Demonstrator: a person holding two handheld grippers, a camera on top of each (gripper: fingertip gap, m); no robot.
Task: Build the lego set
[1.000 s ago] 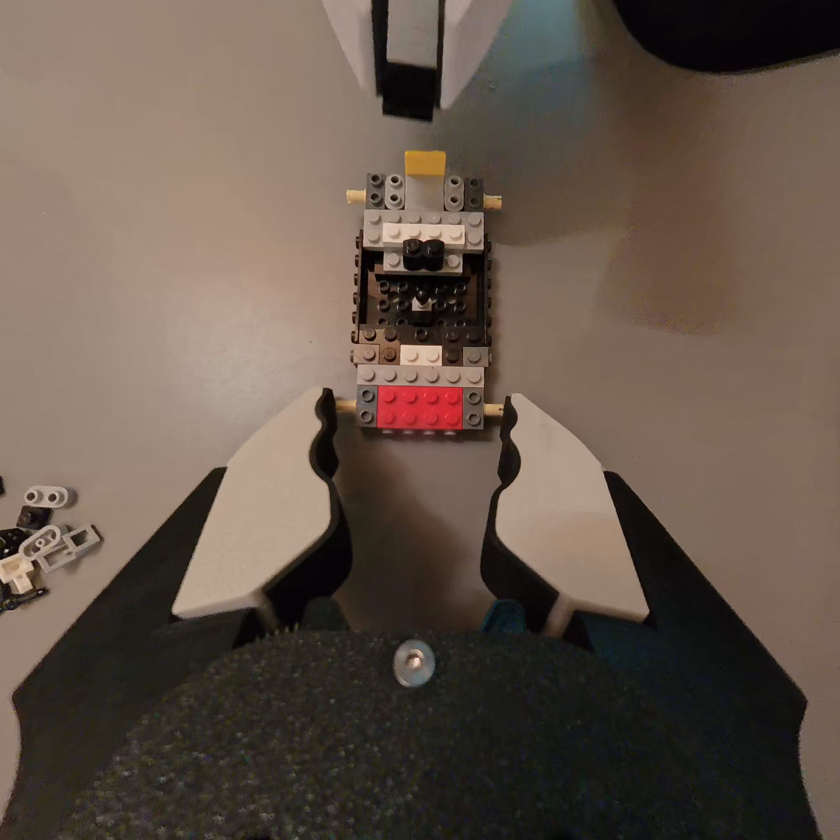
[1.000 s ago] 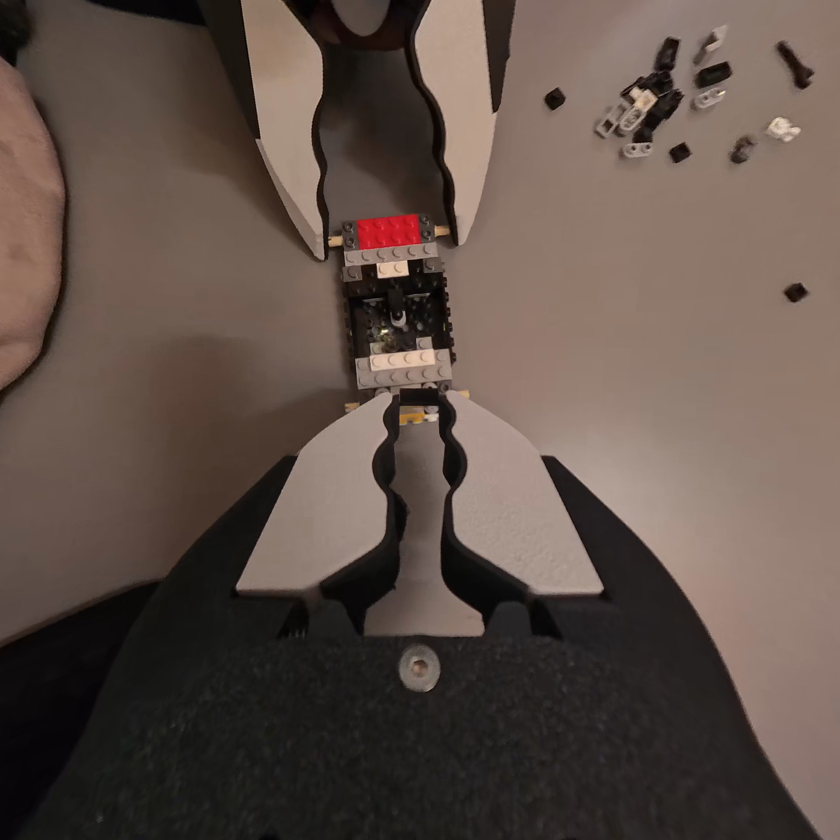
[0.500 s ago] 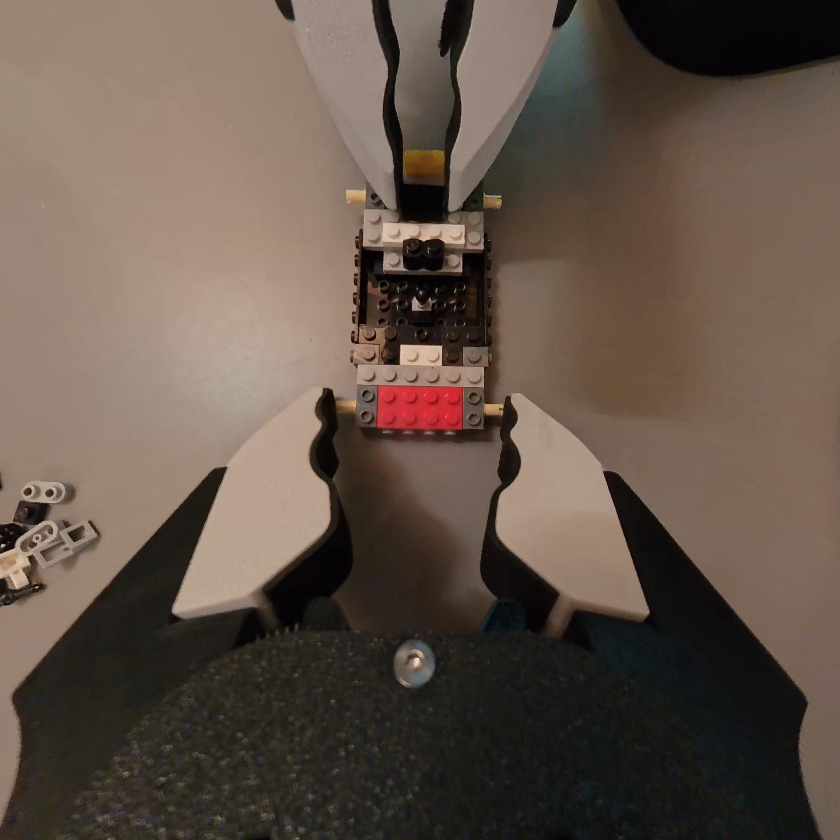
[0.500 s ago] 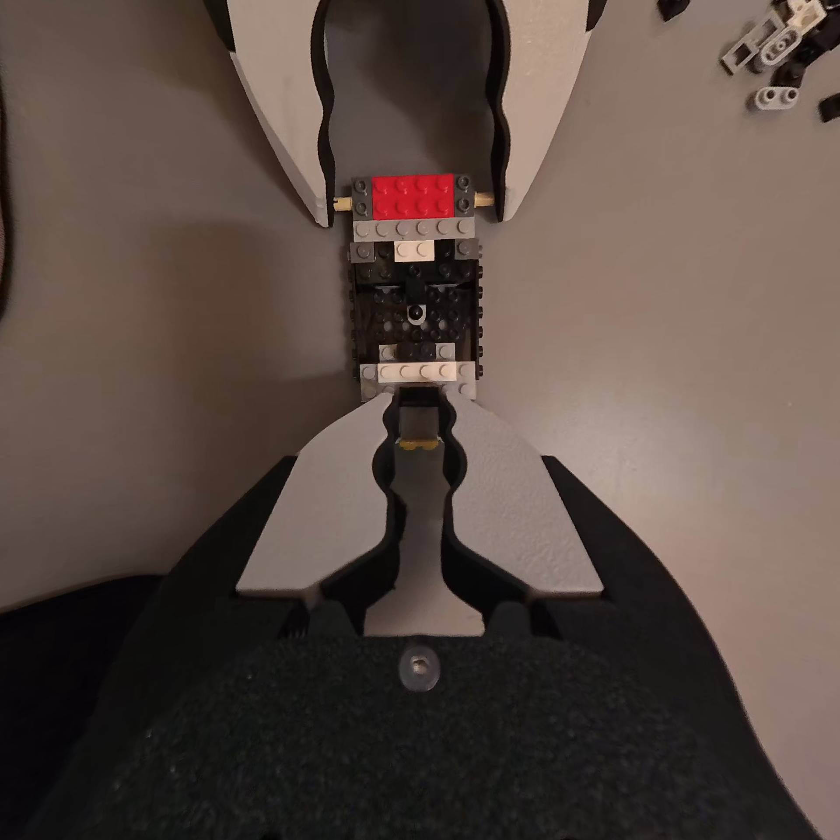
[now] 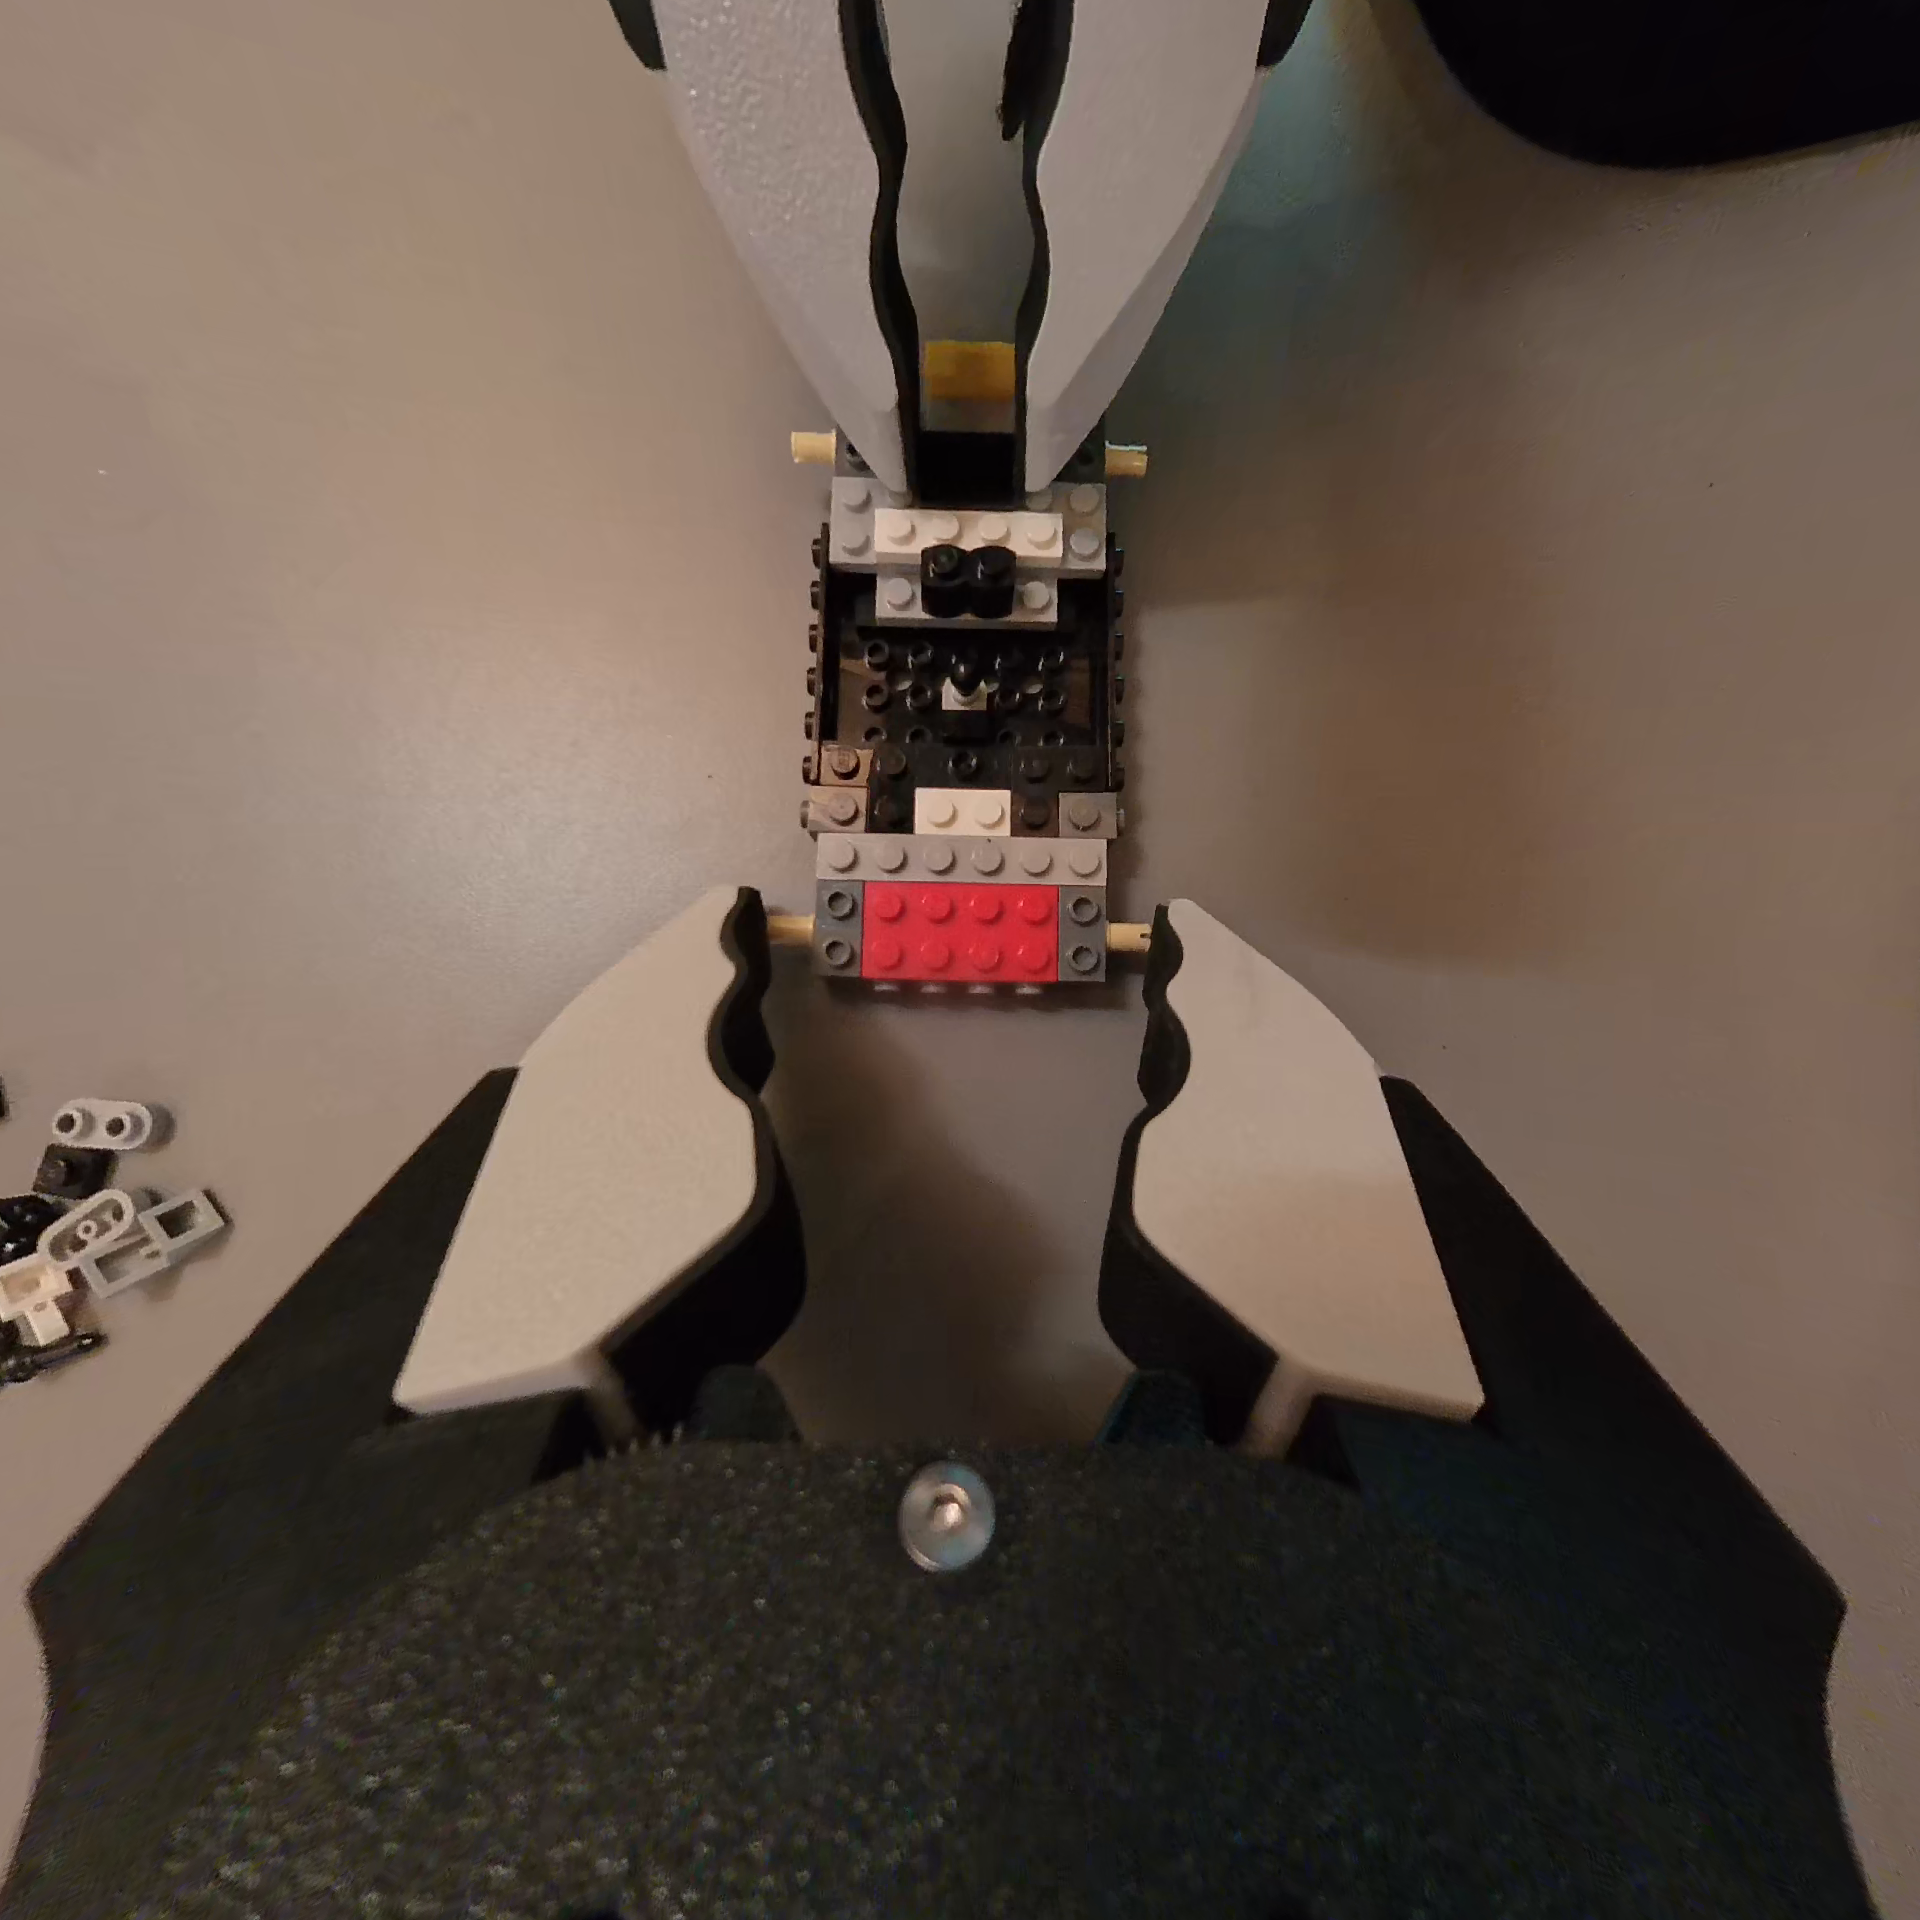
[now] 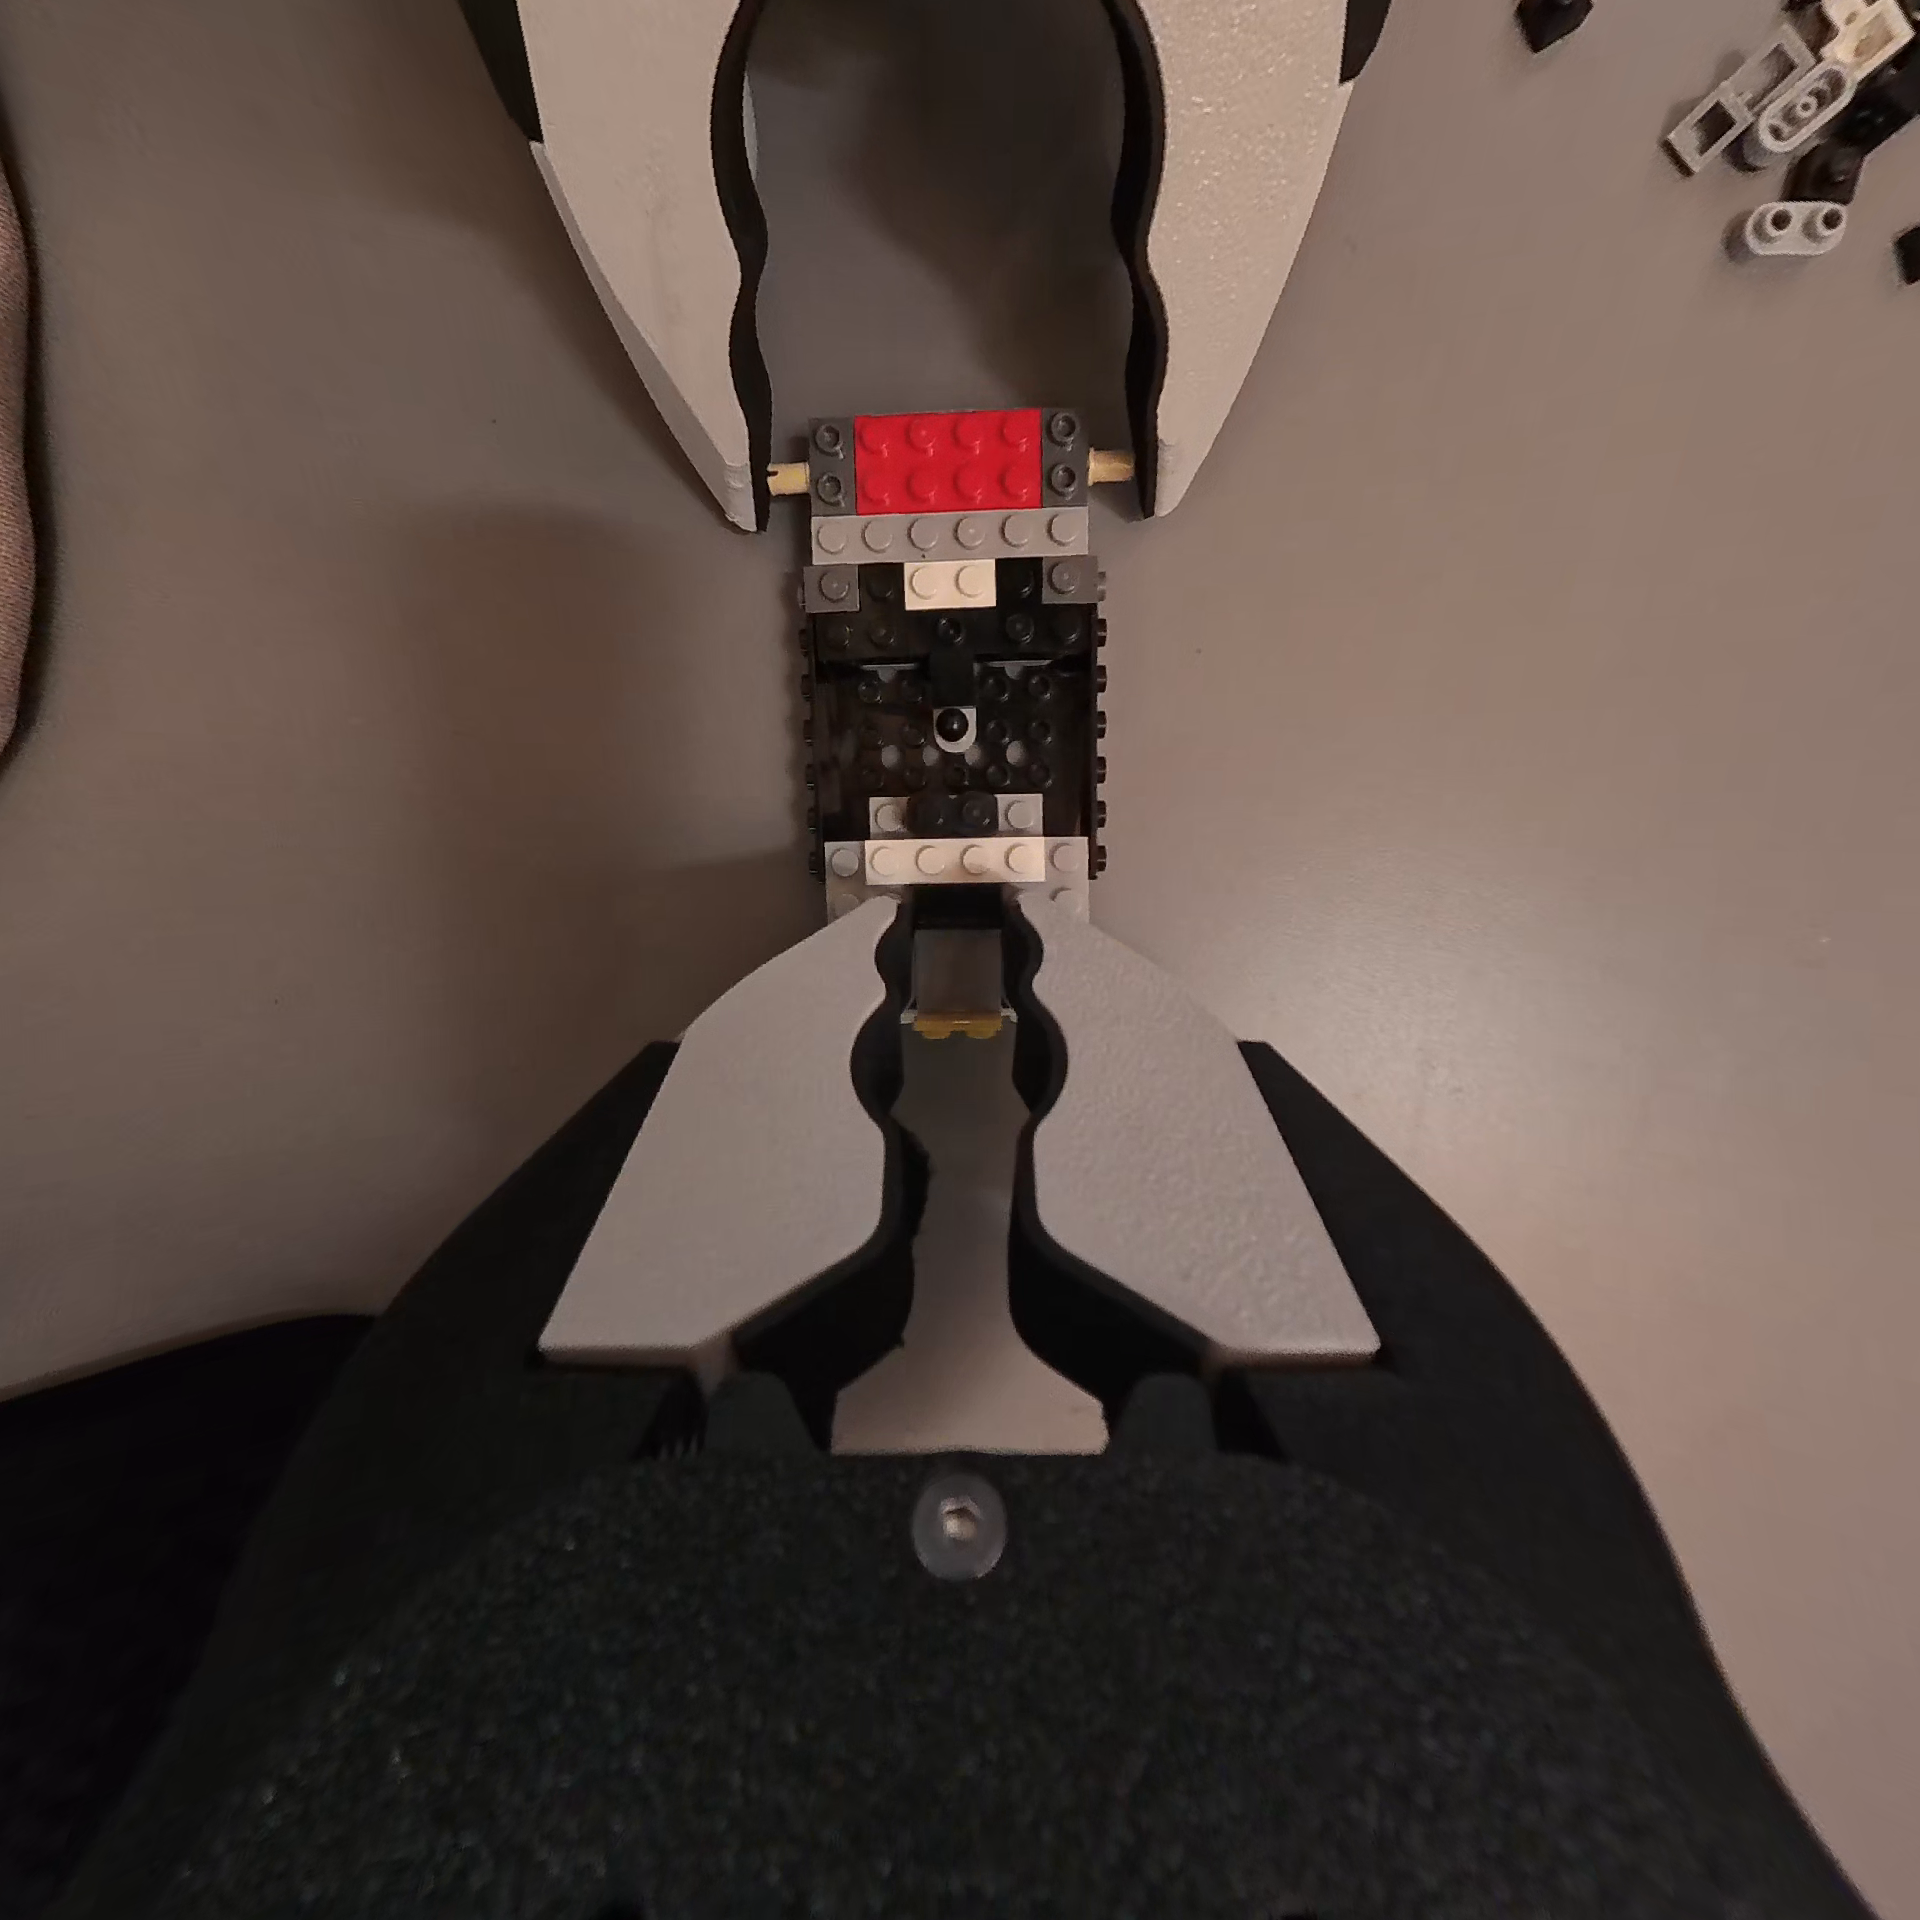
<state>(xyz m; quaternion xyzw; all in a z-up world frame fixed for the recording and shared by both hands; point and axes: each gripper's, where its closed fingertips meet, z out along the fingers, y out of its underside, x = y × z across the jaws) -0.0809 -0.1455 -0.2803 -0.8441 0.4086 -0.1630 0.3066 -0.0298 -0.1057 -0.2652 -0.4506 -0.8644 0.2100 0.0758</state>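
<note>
Grey table (image 5: 416,520), lego model (image 5: 966,727) at 12 o'clock. Left hand-held gripper (image 5: 956,935) released, straddling red-brick end. Right hand-held gripper (image 6: 958,925) clenched on far yellow-tipped end. Light, stiff, joints fragile; grip sidewalls, not axle pins.

A plain grey table top (image 5: 416,623) was seen filling both views, smooth and matte. It was lit warmly and unevenly: a paler, brownish patch (image 5: 1558,831) was seen toward the right in the left wrist view, and soft shadows (image 6: 540,582) were cast across the surface in the right wrist view. A dark rounded shape (image 5: 1714,73) was cut off at the upper right corner of the left wrist view. A strip of pale fabric (image 6: 12,436) was glimpsed at the left edge of the right wrist view. No walls, floor or windows could be made out.
</note>
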